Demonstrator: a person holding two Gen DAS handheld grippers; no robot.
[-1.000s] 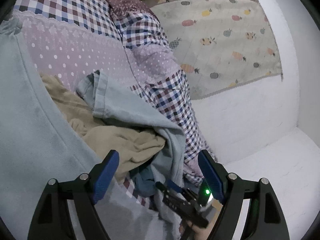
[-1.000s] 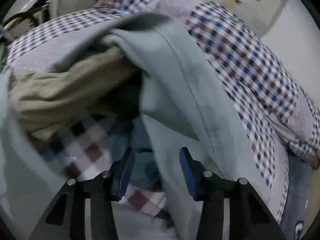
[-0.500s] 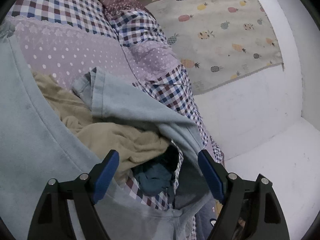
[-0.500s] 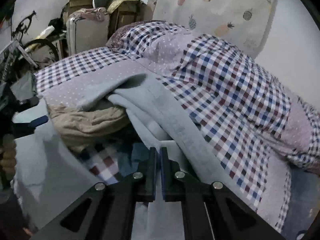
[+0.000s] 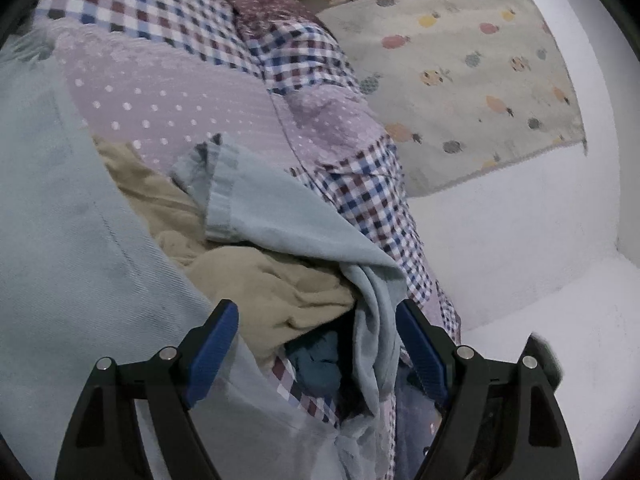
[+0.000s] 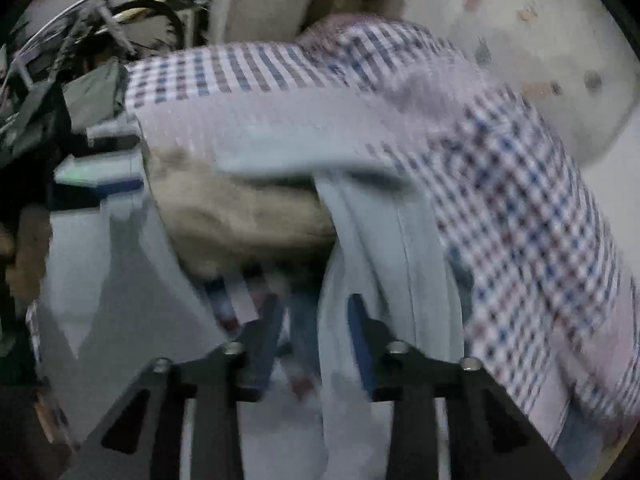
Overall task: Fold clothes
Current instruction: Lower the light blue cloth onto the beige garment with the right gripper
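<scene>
The left gripper (image 5: 316, 344) has its blue-padded fingers (image 5: 212, 344) spread wide, holding nothing, poised over a heap of clothes on a bed (image 5: 168, 92) covered in dotted lilac and checked fabric. In the heap, a pale blue garment (image 5: 280, 216) drapes over a crumpled tan garment (image 5: 256, 280); its cuffed end lies up on the lilac cover, and a fold of it hangs down between the left fingers, close to the right-hand pad. A dark teal cloth (image 5: 316, 360) shows in the gap beneath. More pale blue cloth fills the left of that view. Beyond the bed hangs a fruit-print sheet (image 5: 460, 72) against a white wall (image 5: 500, 232). The right wrist view is blurred: the right gripper (image 6: 316, 336) has its fingers parted, with a hanging strip of the pale blue garment (image 6: 384, 240) running down between them; whether it touches a pad, I cannot tell. The tan garment (image 6: 240, 208) lies just left of that strip.
</scene>
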